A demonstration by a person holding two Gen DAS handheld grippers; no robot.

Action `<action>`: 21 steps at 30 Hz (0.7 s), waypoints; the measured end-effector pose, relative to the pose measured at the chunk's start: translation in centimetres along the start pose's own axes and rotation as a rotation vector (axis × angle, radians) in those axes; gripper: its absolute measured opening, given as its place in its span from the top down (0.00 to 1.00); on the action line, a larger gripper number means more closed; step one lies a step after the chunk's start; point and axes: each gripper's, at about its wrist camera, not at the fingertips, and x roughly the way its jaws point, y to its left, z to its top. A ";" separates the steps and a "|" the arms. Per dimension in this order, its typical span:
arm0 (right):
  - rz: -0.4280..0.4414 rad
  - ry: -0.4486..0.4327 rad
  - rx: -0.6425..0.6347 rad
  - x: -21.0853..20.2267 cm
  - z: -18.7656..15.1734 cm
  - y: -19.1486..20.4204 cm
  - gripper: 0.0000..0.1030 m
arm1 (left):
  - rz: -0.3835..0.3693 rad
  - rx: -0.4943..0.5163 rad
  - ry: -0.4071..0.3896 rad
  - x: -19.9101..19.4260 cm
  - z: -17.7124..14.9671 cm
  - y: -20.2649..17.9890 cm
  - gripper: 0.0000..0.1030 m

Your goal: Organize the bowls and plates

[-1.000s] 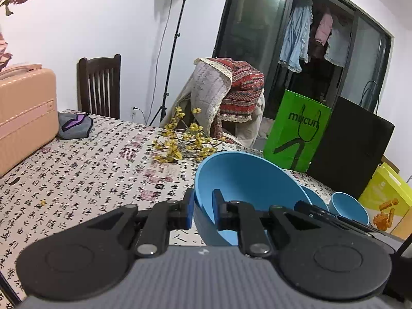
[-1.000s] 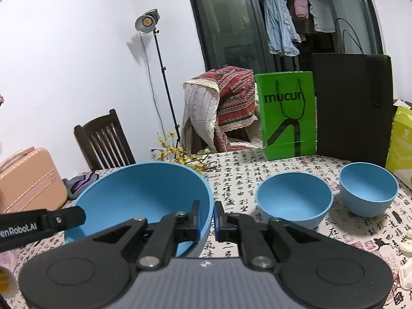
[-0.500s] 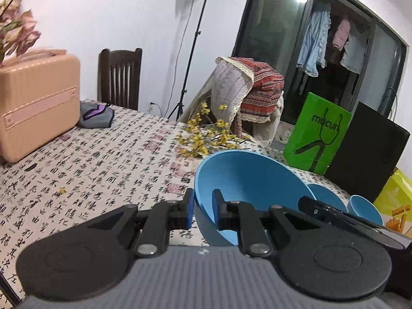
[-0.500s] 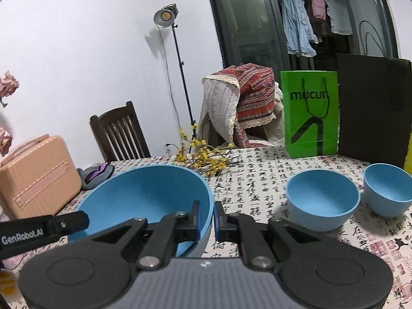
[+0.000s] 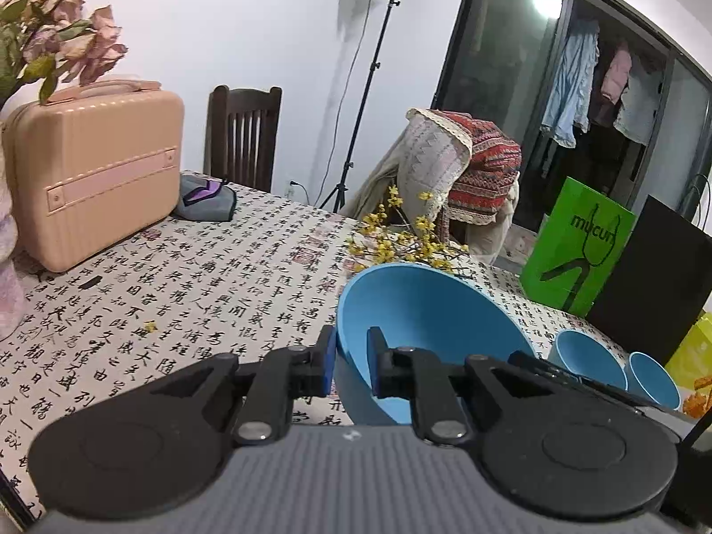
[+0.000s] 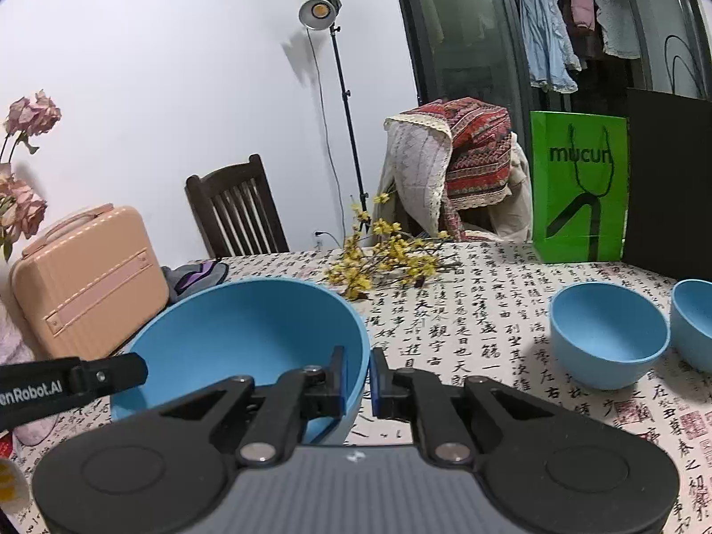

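Note:
A large blue bowl (image 5: pixel 427 320) is held by both grippers above the table. My left gripper (image 5: pixel 350 361) is shut on its left rim. My right gripper (image 6: pixel 357 378) is shut on its right rim; the bowl also shows in the right wrist view (image 6: pixel 249 333). A medium blue bowl (image 6: pixel 607 340) and a smaller blue bowl (image 6: pixel 694 320) stand on the table to the right. Both also show in the left wrist view, the medium bowl (image 5: pixel 583 356) and the small bowl (image 5: pixel 652 378).
The table (image 5: pixel 187 285) has a calligraphy cloth. On it are a peach case (image 5: pixel 93 169), a grey pouch (image 5: pixel 204 198), yellow flower sprigs (image 6: pixel 382 253), a green bag (image 6: pixel 578 187) and a black bag (image 6: pixel 667 178). Pink flowers (image 5: pixel 58 40) stand at the left. Chairs stand behind.
Both grippers have moved left with the large bowl. The case and pink flowers have come further into view, and the small bowls have slid right.

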 end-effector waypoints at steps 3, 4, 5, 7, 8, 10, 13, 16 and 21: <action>0.009 0.006 -0.004 0.1 -0.1 0.5 0.90 | 0.008 -0.007 -0.001 -0.1 -0.1 0.6 0.86; 0.011 0.007 -0.005 0.1 -0.2 0.7 0.90 | 0.010 -0.009 -0.001 -0.2 -0.1 0.7 0.86; 0.015 0.008 -0.006 0.2 -0.2 0.8 0.90 | 0.013 -0.012 -0.003 -0.3 -0.1 1.0 0.86; 0.020 0.010 -0.010 0.2 -0.3 1.2 0.90 | 0.018 -0.016 -0.005 -0.4 -0.1 1.4 0.86; 0.023 0.012 -0.011 0.2 -0.3 1.4 0.90 | 0.021 -0.019 -0.006 -0.5 -0.1 1.6 0.86; 0.030 0.014 -0.014 0.2 -0.4 1.7 0.90 | 0.027 -0.022 -0.009 -0.7 -0.1 1.9 0.86; 0.039 0.018 -0.019 0.2 -0.5 2.4 0.90 | 0.035 -0.028 -0.012 -1.0 -0.1 2.5 0.86; 0.050 0.020 -0.021 0.1 -0.6 3.0 0.90 | 0.043 -0.035 -0.015 -1.4 -0.2 3.1 0.86; 0.069 0.026 -0.030 -0.1 -1.0 4.2 0.90 | 0.060 -0.047 -0.022 -2.2 -0.2 4.1 0.86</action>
